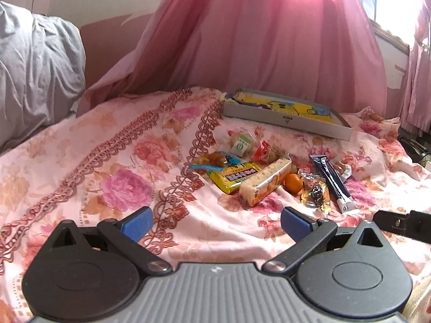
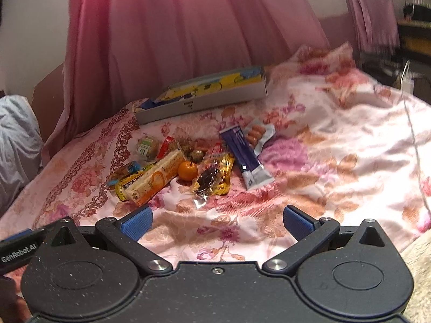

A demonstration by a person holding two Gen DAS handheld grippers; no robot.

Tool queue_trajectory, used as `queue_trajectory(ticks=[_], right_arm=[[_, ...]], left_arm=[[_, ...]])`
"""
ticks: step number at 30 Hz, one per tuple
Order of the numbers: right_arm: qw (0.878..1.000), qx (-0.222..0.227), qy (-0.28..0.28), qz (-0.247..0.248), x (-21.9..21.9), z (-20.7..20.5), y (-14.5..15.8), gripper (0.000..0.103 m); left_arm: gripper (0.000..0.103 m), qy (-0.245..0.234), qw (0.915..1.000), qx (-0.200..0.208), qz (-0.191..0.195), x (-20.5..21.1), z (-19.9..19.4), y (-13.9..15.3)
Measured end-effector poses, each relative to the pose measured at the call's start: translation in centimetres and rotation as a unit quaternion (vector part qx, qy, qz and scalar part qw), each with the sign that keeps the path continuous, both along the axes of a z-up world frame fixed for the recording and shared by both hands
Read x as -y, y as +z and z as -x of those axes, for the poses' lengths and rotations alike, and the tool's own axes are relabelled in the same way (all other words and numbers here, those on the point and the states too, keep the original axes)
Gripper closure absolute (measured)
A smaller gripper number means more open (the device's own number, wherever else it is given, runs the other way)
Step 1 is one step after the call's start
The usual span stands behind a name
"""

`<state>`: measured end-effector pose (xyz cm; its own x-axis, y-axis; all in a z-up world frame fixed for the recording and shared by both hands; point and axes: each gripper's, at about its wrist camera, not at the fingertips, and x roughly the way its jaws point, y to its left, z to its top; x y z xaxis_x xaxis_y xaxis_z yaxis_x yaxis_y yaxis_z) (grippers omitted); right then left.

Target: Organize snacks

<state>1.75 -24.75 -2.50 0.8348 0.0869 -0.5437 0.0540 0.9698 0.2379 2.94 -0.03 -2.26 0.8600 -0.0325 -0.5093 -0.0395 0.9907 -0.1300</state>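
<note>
Hovering over the bedspread (image 1: 80,145), the left gripper (image 1: 216,224) and right gripper (image 2: 217,223) both have fingers spread apart, empty. Snacks (image 2: 172,169) lie clustered mid-bed, near a box (image 1: 285,115) toward the far edge, seemingly open.

Right gripper (image 2: 216,224): jaws spread wide, nothing between them, held above a floral bedspread (image 2: 336,148). Snack pile ahead on the bed: small orange (image 2: 187,171) touching a long orange-and-white bar (image 2: 153,180); yellow packet (image 2: 126,184) beside that bar; clear wrapper with dark contents (image 2: 211,179) just right of the orange; dark blue pack (image 2: 246,158) further right. Grey shallow box (image 2: 202,102) with yellow print inside lies behind the pile. Pink curtain (image 2: 188,27) at back.
</note>
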Motion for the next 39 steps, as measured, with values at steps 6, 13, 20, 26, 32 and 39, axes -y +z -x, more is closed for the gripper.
queue_trajectory(ticks=[6, 13, 20, 26, 32, 39], right_arm=[[0.999, -0.042, 0.004, -0.021, 0.6, -1.9, -0.8, 0.001], [0.998, -0.039, 0.036, -0.04, 2.0, -5.3, -0.4, 0.001], [0.996, -0.036, 0.084, 0.008, 2.4, -10.5, -1.3, 0.001], [0.987, -0.033, 0.141, 0.071, 1.0, -14.0, -2.6, 0.001], [0.982, -0.017, 0.18, 0.061, -0.4, -14.6, -3.2, 0.001], [0.978, -0.016, 0.197, 0.072, -1.2, -16.0, -4.0, 0.008]], left_arm=[[0.0, -0.034, 0.9993, -0.003, -0.017, 1.4, -2.8, 0.2], [0.0, -0.078, 0.9957, -0.008, -0.049, 2.9, -7.4, 0.6], [0.0, -0.12, 0.9897, -0.038, -0.068, 3.9, -12.0, -0.5], [0.001, -0.147, 0.9842, -0.05, -0.085, 4.4, -14.8, -1.3], [0.001, -0.17, 0.9805, -0.062, -0.077, 4.7, -16.6, -1.9], [0.008, -0.204, 0.9702, -0.087, -0.099, 5.4, -18.7, -2.3]])
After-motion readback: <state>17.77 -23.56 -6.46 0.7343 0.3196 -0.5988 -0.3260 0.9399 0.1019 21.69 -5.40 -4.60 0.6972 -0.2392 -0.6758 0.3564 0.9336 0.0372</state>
